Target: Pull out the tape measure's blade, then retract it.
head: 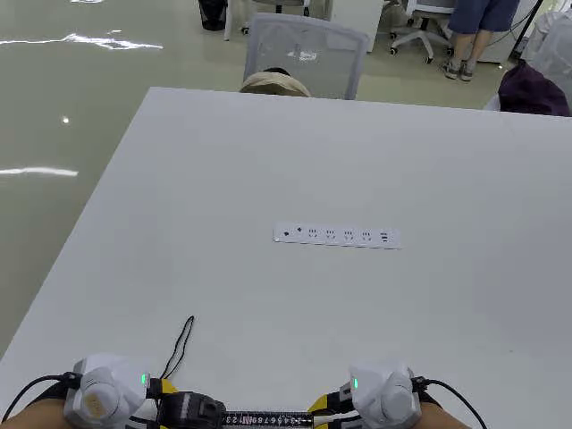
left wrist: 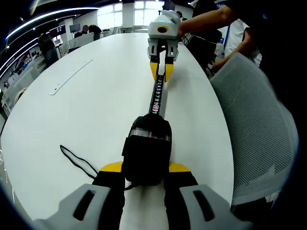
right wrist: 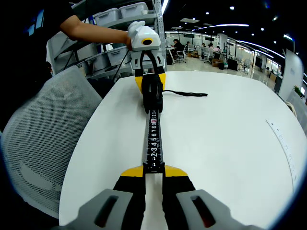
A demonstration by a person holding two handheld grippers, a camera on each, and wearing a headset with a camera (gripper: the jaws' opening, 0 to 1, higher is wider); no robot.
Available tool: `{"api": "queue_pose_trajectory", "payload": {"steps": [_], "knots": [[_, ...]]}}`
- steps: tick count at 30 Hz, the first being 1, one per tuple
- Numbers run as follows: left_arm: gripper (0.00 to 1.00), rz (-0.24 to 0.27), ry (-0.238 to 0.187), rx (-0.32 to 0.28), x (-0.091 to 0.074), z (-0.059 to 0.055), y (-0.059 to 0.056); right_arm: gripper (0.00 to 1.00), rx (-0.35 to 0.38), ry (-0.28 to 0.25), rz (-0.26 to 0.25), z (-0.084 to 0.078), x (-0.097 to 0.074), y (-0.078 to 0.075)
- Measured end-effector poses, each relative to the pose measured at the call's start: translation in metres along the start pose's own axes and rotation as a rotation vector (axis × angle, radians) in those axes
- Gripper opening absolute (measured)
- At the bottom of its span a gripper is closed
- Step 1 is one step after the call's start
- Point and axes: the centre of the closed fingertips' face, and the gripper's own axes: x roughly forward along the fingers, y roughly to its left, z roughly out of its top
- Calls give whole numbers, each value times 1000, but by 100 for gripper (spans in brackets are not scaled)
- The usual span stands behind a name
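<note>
A black tape measure case (left wrist: 146,153) sits on the white table, held between the yellow-tipped fingers of my left gripper (left wrist: 144,168), which is shut on it. Its black blade (left wrist: 157,93) with white numbers runs out to my right gripper (right wrist: 153,171), shut on the blade's end. In the head view the case (head: 192,411) and left gripper (head: 165,398) are at the bottom left, the blade (head: 268,418) spans to the right gripper (head: 326,416). From the right gripper view the case (right wrist: 153,93) lies ahead. A black wrist cord (head: 181,344) trails from the case.
A white power strip (head: 336,236) lies flat mid-table. A grey mesh chair (head: 304,54) stands at the far edge, another (left wrist: 254,129) beside the near edge. A person (head: 474,27) stands at the far right. The table (head: 357,161) is broad and white.
</note>
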Motion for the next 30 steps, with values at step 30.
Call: {"api": "queue_pose_trajectory", "payload": {"steps": [30], "knots": [[27, 0, 2, -3, 0, 2, -1, 10, 6, 7, -7, -12, -12, -2]]}}
